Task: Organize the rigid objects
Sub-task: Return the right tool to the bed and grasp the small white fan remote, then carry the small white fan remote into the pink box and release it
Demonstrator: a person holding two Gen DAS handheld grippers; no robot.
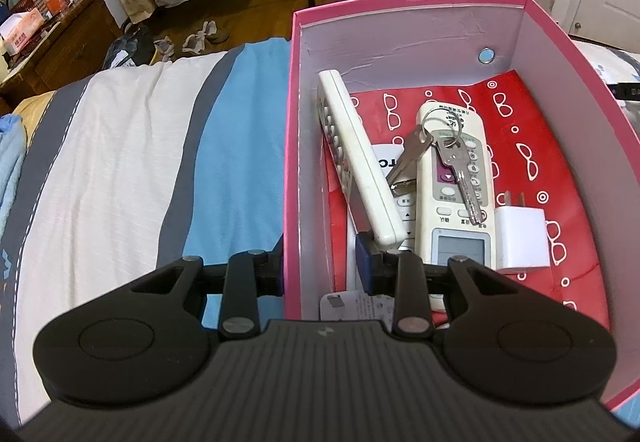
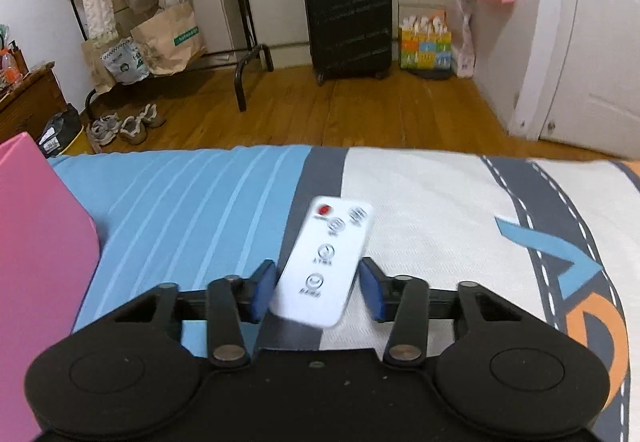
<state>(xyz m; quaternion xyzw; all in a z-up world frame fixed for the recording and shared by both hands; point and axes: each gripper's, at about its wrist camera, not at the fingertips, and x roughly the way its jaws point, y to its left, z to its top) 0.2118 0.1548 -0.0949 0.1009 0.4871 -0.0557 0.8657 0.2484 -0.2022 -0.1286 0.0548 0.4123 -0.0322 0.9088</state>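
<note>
- Bedroom scene: a bed [image 2: 420, 194] with a blue, grey and white striped cover fills the lower half of both views, with a wooden floor, paper bags, shoes and a black suitcase [image 2: 347, 22] beyond it.
- On the bed sits a pink box [image 1: 408, 4], open at the top, lined with red patterned paper.
- Already in the box: a slim white remote [image 1: 356, 158] leaning on the wall at 9 o'clock; a wider AC remote [image 1: 454, 194] lying flat in the middle; a bunch of keys [image 1: 448, 162] resting on top of it; a white charger [image 1: 520, 238] touching it at 4 o'clock.
- Left tongs [image 1: 322, 262] straddle the box's near left wall, one finger outside and one inside. They are spread apart; whether they press the wall I cannot tell.
- Right view: one item is not yet packed, a small fan remote [image 2: 324, 262] with a red button at its far end, lying on the bed.
- Right tongs [image 2: 318, 292] are spread wide, one pad either side of its near end, with gaps visible; nothing is gripped.
- The box edge shows at 9 o'clock in this view, near the remote.
- Judgement: most of the sorting looks done. What appears left is closing on this last remote, lifting it and setting it in the box.
</note>
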